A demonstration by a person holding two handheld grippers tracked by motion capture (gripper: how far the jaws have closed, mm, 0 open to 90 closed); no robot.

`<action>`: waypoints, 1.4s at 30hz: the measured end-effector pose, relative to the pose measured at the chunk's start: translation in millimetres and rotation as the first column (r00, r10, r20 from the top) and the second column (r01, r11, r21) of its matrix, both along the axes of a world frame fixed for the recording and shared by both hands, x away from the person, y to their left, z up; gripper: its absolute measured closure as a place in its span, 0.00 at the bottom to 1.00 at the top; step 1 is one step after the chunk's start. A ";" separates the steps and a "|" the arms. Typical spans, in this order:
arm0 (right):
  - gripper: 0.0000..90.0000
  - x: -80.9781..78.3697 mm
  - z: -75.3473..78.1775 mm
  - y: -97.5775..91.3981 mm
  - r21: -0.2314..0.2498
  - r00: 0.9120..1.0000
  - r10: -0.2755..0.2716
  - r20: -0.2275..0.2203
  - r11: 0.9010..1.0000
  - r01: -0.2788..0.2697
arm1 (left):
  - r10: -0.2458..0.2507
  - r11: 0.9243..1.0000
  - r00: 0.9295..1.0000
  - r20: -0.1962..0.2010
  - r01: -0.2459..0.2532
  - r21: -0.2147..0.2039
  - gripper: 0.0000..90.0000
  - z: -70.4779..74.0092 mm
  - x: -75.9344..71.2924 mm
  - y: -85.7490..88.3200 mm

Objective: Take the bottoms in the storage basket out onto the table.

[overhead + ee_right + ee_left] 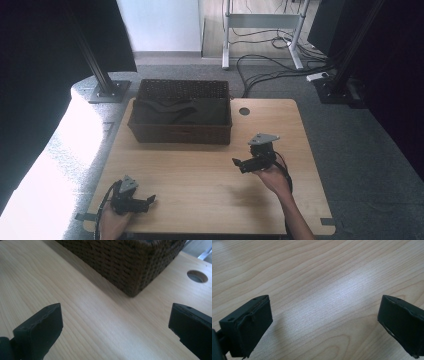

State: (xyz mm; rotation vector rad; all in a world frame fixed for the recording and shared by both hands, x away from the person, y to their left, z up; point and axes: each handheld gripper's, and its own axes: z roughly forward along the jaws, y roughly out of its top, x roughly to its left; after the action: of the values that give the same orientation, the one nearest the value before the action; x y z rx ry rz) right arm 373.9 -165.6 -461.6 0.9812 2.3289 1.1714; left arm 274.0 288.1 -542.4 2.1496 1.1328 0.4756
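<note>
A dark woven basket (pixel 180 134) stands at the back of the wooden table (pixel 200 175), with dark cloth (pixel 185 111) lying inside it. My left gripper (pixel 150 201) rests low near the table's front left corner, open, with bare wood between its jaws (pixel 324 322). My right gripper (pixel 239 164) hovers right of centre, open and pointing left, a short way in front of the basket's right corner (pixel 130 270). Nothing sits between its jaws (pixel 115 325).
A round cable hole (pixel 244 111) is in the tabletop right of the basket (pixel 197 276). Two black stand bases (pixel 107 90) sit on the grey floor behind the table, with cables (pixel 280 65) beyond. Bare wood spans the table's middle and front.
</note>
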 end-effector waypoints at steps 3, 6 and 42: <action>0.00 4.5 3.6 5.7 0.002 1.000 0.013 0.005 1.000 -0.013 | -0.001 1.000 1.000 -0.002 0.001 0.001 0.00 0.3 -0.2 -0.4; 0.00 11.2 7.0 13.3 -0.013 1.000 0.025 0.005 1.000 -0.025 | -0.004 1.000 1.000 -0.004 0.004 0.006 0.00 0.3 -0.1 -0.7; 0.00 85.0 28.1 67.6 -0.018 0.991 0.119 -0.063 0.993 -0.120 | -0.012 0.999 1.000 -0.014 0.012 0.039 0.00 0.8 -2.5 -4.2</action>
State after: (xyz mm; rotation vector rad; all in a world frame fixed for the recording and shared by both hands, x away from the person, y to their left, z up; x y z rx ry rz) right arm 458.8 -98.0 -433.5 0.8933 2.4737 1.1735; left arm 271.6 283.9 -541.6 2.1949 1.1260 0.4816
